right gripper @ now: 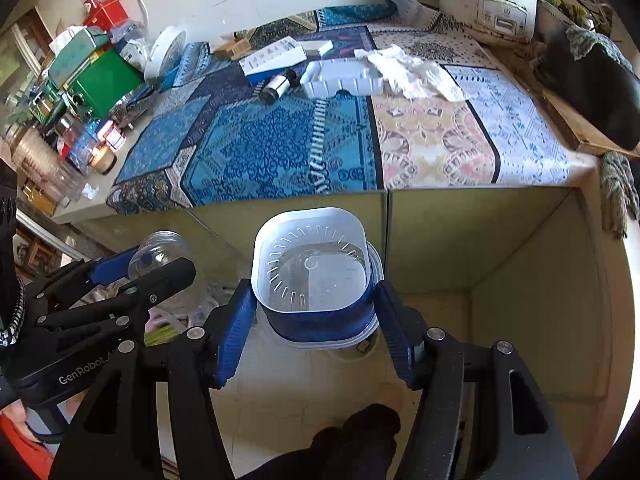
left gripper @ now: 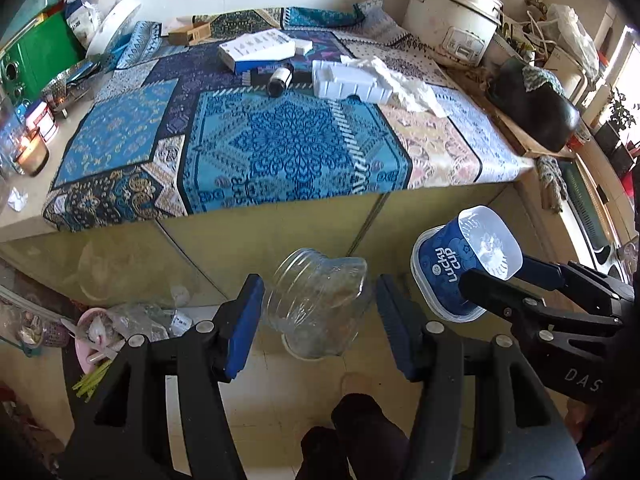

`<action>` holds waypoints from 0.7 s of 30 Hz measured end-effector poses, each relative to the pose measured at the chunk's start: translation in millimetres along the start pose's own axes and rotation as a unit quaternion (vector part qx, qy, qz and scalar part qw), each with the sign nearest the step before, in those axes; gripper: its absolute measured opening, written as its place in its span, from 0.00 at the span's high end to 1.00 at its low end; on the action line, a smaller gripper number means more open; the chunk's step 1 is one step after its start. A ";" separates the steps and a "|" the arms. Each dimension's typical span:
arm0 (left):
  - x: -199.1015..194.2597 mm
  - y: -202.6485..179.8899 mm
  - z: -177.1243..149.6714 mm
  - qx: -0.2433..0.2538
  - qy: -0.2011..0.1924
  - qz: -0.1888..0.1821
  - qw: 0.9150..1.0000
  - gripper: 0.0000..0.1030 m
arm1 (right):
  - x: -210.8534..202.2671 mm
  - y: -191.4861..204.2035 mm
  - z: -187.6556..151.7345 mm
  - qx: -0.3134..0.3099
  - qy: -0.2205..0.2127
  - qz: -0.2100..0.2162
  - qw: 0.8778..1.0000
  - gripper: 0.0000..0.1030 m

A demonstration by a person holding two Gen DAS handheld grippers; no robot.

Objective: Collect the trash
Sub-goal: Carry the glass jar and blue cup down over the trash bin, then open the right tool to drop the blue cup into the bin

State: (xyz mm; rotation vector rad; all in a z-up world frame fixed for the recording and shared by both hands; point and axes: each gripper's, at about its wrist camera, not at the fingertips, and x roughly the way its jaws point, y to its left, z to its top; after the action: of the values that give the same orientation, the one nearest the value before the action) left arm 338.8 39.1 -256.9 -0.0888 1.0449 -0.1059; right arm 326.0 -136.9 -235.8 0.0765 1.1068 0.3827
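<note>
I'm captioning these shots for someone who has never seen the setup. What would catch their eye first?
Two pieces of trash held up in front of the counter: a clear plastic jar pinched in the left tool, and a blue Lucky Cup tub in the right tool. Behind them, the bright blue patterned cloth on the counter, with a white tray and crumpled tissue on it.

A patchwork cloth [left gripper: 280, 148] is spreading turquoise, navy and gold medallions beside cream-and-pink florals across the counter. A blue cup [right gripper: 316, 280] with a white interior is sitting between blue gripper pads [right gripper: 232, 336], while a clear jar [left gripper: 316, 304] is showing nearby, a green box [left gripper: 36, 60] behind.
</note>
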 end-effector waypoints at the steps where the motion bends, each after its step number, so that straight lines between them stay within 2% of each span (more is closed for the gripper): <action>1: 6.5 -0.1 -6.1 -0.002 0.008 -0.001 1.000 0.45 | 4.8 -2.3 -4.4 0.001 0.008 -0.001 1.000 0.45; 5: 39.8 3.0 -28.5 -0.022 0.042 -0.007 0.999 0.45 | 32.8 -14.8 -23.1 0.008 0.043 -0.004 0.999 0.45; 12: 133.8 9.2 -70.9 -0.065 0.094 0.003 0.993 0.45 | 104.4 -50.5 -53.6 0.017 0.090 0.000 0.996 0.45; 21: 274.6 42.3 -139.6 -0.128 0.133 0.013 0.983 0.45 | 256.6 -98.9 -106.1 0.026 0.152 0.017 0.988 0.45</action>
State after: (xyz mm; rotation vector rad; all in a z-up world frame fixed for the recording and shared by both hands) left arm 356.4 42.4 -567.3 -0.3018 1.3235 0.0426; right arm 358.2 -155.9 -528.2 0.0849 1.4185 0.4038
